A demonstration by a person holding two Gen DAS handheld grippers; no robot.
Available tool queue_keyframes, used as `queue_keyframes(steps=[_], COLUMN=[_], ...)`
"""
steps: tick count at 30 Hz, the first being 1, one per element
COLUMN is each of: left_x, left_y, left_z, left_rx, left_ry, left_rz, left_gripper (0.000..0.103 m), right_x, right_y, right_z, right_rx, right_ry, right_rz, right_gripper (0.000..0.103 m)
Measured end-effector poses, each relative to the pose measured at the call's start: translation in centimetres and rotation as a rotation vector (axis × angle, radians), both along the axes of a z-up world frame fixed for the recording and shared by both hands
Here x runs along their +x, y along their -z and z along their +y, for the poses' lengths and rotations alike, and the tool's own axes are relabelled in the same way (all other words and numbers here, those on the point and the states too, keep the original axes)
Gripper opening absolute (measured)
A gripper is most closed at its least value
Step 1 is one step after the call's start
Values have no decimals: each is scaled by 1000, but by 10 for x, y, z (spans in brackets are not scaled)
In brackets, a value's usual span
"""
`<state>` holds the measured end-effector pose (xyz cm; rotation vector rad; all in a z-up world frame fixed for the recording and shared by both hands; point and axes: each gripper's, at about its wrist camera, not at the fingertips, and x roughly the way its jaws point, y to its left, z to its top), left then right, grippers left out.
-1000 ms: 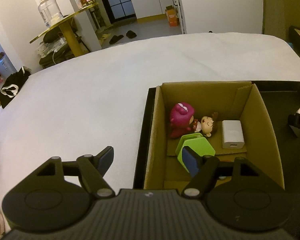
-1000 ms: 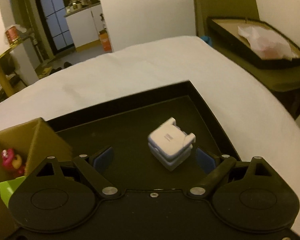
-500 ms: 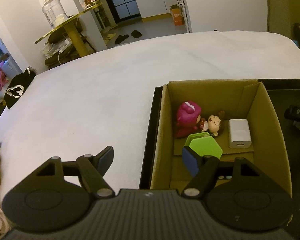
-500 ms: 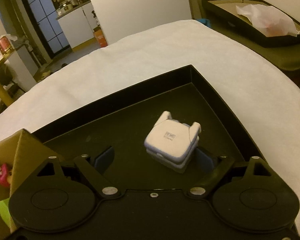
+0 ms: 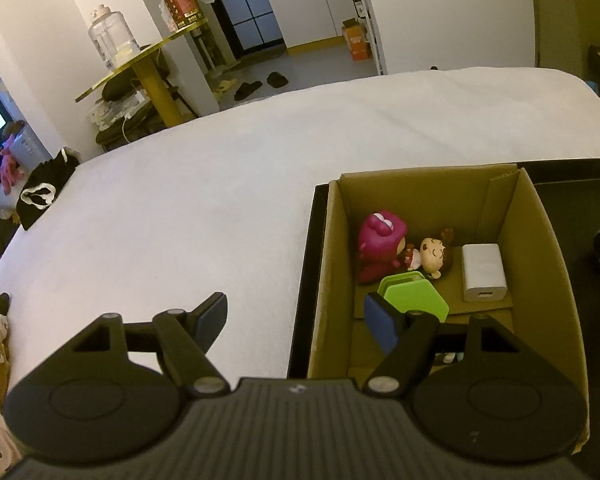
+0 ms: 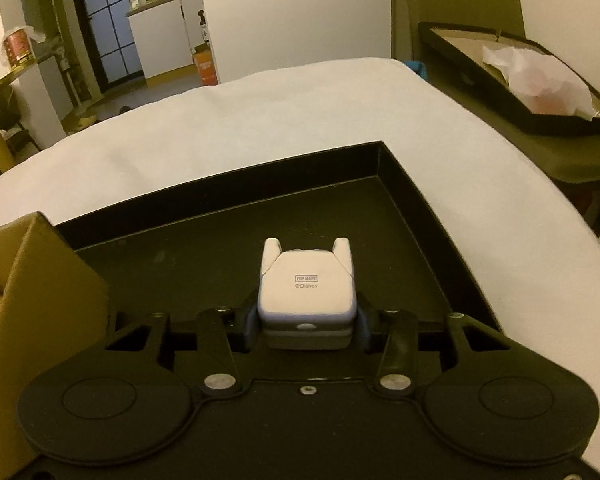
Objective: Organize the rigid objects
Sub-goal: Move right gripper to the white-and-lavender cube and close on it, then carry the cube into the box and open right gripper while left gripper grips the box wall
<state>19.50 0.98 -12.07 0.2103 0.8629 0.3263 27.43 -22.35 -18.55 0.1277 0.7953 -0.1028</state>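
Over the black tray (image 6: 400, 184): right gripper (image 6: 306, 326) squeezed tight on the white toy (image 6: 306, 286).
White toy: between both blue pads (image 6: 251, 326), lifted off the tray floor or just on it; I cannot tell.
Left gripper (image 5: 296, 316): wide open, holding nothing.
Cardboard box (image 5: 540, 248): sits in the tray; pink figure (image 5: 380, 244), small doll (image 5: 434, 254), white charger (image 5: 483, 272) and green piece (image 5: 416, 296) inside.

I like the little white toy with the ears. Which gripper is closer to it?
Right. The right gripper is shut on the white toy; the left gripper hangs open by the cardboard box.
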Motion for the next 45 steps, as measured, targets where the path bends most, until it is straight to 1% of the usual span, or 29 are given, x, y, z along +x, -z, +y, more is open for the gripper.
queue_keyframes(steps=[10,14,18,23,26,27,33,40,43,45], left_x=[-8,-11,-14,-22,-23,-23,-24,-22,-22,-21], left_y=[-6,-6,-6,-9,-9,-8,-6,-1,1,3], left_z=[3,5,10,17,22,24,27,42,45,46], left_rx=[-8,-24,-50,-88,-104,-116,-153,-235,-246,-254], left_ry=[3,14,17,26,25,27,61,43,49,56], left_rz=[-19,-14,-6,-8,-11,-9,-13,-4,-2,2], left_gripper=[74,74,74,74,74,74,74,74,73,70], right_x=[-26,-35,-42,-47,-46,-46,-50,-50,-49,-49], right_y=[-33,-46,-62,-74,-82,-84,-91,-94,-92,-87], right_z=[-8,-6,4,24,32,36,59,91,103,108], right_rx=[30,64,76,74,125,125,106,29,0,-12], right_ry=[-29,-80,-139,-252,-284,-298,-363,-449,-477,-486], right_rz=[-59,-88,-126,-167,-169,-172,-173,-157,-136,-116], right_gripper=[43,43,43,43,43,44,44,44,44,44])
